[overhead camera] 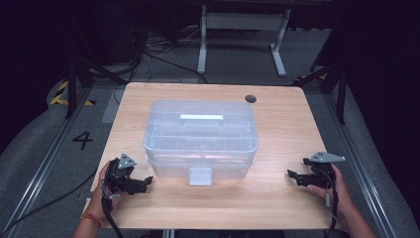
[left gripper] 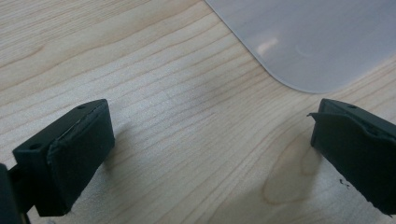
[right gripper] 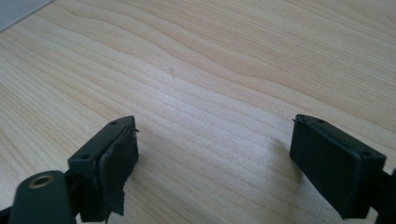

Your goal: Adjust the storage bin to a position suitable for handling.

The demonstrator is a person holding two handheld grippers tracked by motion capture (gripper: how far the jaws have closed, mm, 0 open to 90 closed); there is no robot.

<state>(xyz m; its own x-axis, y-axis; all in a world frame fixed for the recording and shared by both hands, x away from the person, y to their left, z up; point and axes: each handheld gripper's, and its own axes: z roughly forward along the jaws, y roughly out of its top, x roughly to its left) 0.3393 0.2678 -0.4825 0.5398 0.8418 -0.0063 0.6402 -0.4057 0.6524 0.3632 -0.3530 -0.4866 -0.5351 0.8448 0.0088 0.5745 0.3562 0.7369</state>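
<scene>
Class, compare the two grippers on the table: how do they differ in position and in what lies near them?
The left gripper sits close to the clear plastic box, whose corner shows ahead of its jaws; the right gripper sits farther off, over bare table. Both are open and hold nothing.

The right claw (right gripper: 212, 158) hangs just above the pale wooden bench (right gripper: 224, 70) with its two black jaws spread wide and nothing between them, a sliver of something pale grey (right gripper: 18, 11) at the upper-left corner.
</scene>
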